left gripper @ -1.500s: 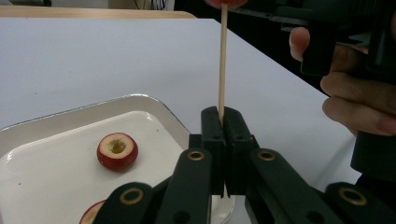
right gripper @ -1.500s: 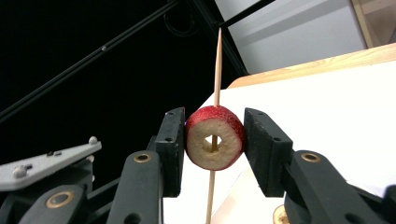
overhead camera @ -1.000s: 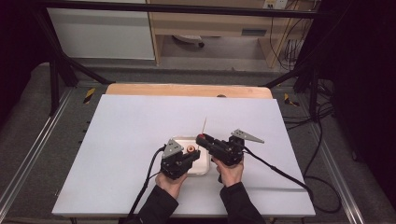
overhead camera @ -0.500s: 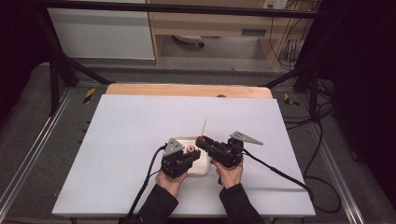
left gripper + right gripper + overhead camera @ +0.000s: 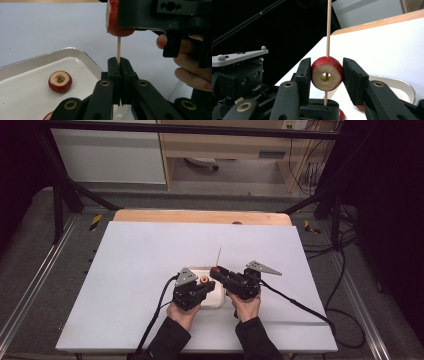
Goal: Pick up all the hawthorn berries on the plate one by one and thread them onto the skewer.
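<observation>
On the white desk (image 5: 130, 270), the left tongs (image 5: 200, 287) sit near the person's edge, held over a white tray (image 5: 216, 300). In the left gripper view these tongs (image 5: 119, 65) are pressed together on the lower end of a thin wooden skewer (image 5: 118, 48), which stands upright from between their tips. To their left in that view, the tray (image 5: 30, 63) holds a cored red fruit slice (image 5: 60, 81) lying flat with its pale hollow facing up, and part of another red piece (image 5: 48, 116) shows at the bottom edge.

Further right, the right tongs (image 5: 216, 271) reach in from the right toward the left ones, just above the tray's far edge. The right gripper view shows these tongs (image 5: 326, 75) clamped on a second red fruit slice (image 5: 327, 73), one pad on each side of its skin. The skewer (image 5: 328, 27) runs through the slice's cored middle and rises well above it. In the high view the skewer (image 5: 218, 255) points away from the person, over the desk. The tray's rim (image 5: 404, 86) lies to the right, behind the right jaw.
</observation>
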The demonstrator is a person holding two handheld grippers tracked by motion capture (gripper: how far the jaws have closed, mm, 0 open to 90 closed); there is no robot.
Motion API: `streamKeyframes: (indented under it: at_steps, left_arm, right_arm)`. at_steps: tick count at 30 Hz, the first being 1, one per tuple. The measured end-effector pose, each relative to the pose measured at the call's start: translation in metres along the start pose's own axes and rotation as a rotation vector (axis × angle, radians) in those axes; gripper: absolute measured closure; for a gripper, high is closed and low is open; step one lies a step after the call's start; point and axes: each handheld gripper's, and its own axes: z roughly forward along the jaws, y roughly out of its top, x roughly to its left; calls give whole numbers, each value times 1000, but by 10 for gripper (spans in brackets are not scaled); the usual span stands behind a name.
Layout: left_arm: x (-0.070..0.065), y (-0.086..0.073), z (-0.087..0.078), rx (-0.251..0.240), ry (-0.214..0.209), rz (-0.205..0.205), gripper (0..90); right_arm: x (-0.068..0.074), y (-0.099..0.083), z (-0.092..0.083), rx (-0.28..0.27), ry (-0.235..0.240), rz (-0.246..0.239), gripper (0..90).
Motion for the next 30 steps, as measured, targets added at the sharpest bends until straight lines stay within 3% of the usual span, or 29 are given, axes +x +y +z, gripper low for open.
streamKeyframes:
  at_steps: [3,5,7,9,13,17,22,30]
  left_arm:
    - [1,2,-3,-15,-13,10,888]
    - [1,6,-7,-10,4,37,887]
    - [5,9,-14,-1,25,56,887]
    - [11,10,-21,8,41,68,887]
    - [21,9,-38,34,78,99,887]
    - [33,6,-56,73,114,131,887]
    - [42,-1,-72,95,125,144,886]
    - [54,-19,-93,138,144,153,885]
  right_arm:
    - [-1,2,0,2,12,1,601]
    - [-2,6,-1,3,36,-4,574]
    - [-2,11,-5,-6,30,-43,498]
    - [-3,15,-9,-9,18,-78,483]
    - [-7,23,-14,21,-2,-123,339]
    - [-12,26,-12,77,-31,-154,231]
    - [-18,26,-7,172,-71,-192,125]
    - [-19,28,10,306,-143,-289,85]
